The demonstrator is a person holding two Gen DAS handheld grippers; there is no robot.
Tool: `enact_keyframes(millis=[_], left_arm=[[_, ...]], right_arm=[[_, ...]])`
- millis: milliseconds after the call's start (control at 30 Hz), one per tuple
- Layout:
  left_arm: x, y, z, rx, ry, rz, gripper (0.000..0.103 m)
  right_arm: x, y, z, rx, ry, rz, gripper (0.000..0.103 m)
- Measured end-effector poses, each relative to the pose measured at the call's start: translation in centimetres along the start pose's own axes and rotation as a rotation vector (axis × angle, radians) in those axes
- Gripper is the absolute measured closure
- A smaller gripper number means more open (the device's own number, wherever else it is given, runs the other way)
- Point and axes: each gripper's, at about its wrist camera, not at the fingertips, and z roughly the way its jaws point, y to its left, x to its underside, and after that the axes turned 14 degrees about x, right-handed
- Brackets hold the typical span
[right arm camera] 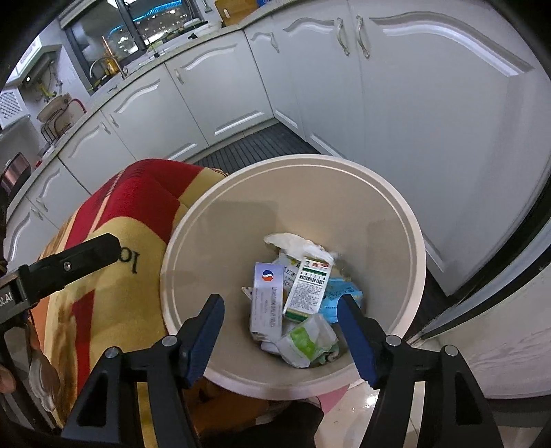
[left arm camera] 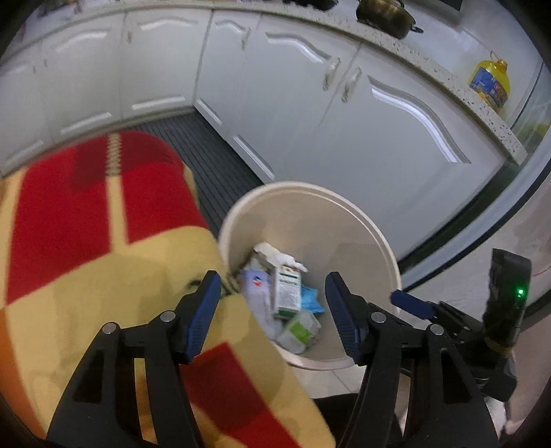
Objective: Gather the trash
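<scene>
A round white trash bin (right arm camera: 409,220) stands on the floor beside a table under a red and yellow cloth (right arm camera: 113,296). It holds several pieces of trash: a green and white box (right arm camera: 308,287), a white box with a red and blue logo (right arm camera: 267,299), a blue wrapper (right arm camera: 339,293), a green and white packet (right arm camera: 304,339) and crumpled white paper (right arm camera: 292,241). The bin (left arm camera: 344,213) and trash (left arm camera: 287,291) also show in the left wrist view. My right gripper (right arm camera: 280,339) is open and empty above the bin. My left gripper (left arm camera: 272,312) is open and empty over the bin's near rim and the cloth's edge (left arm camera: 103,275).
White kitchen cabinets (right arm camera: 430,120) run behind and beside the bin, with a dark slatted mat (left arm camera: 213,151) on the floor. On the counter stand a yellow oil bottle (left arm camera: 490,84) and a dark pot (left arm camera: 384,13). The right gripper's body (left arm camera: 506,299) sits close on my left gripper's right.
</scene>
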Motion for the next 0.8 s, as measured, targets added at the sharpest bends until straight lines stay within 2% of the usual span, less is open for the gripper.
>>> enact_keyframes(millis=[100, 300, 433, 633, 700, 800], left_arm=[[0.4, -0.1, -1.6, -0.055, -0.043, 0.005, 0.041], [1.2, 0.2, -4.4, -0.096, -0.085, -0.005, 0.041], [2.1, -0.2, -6.7, -0.172, -0.129, 0.010, 0.041], [3.5, -1.1, -9.9, -0.201, -0.191, 0.059, 0.041], [3.9, -1.9, -11.1, -0.230, -0.217, 0.099, 0.041], [4.4, -2.8, -12.7, -0.243, -0.251, 0.123, 0.041]], right_arm=[[0.2, 0.8, -1.2, 0.012, -0.037, -0.015, 0.037], [0.6, 1.9, -3.5, 0.011, -0.097, -0.022, 0.037], [1.0, 3.0, -5.3, 0.009, -0.146, -0.028, 0.037], [1.5, 4.2, -8.6, 0.012, -0.233, -0.037, 0.037], [1.6, 4.6, -9.8, 0.011, -0.263, -0.042, 0.028], [2.0, 5.3, -11.8, 0.015, -0.329, -0.054, 0.027]])
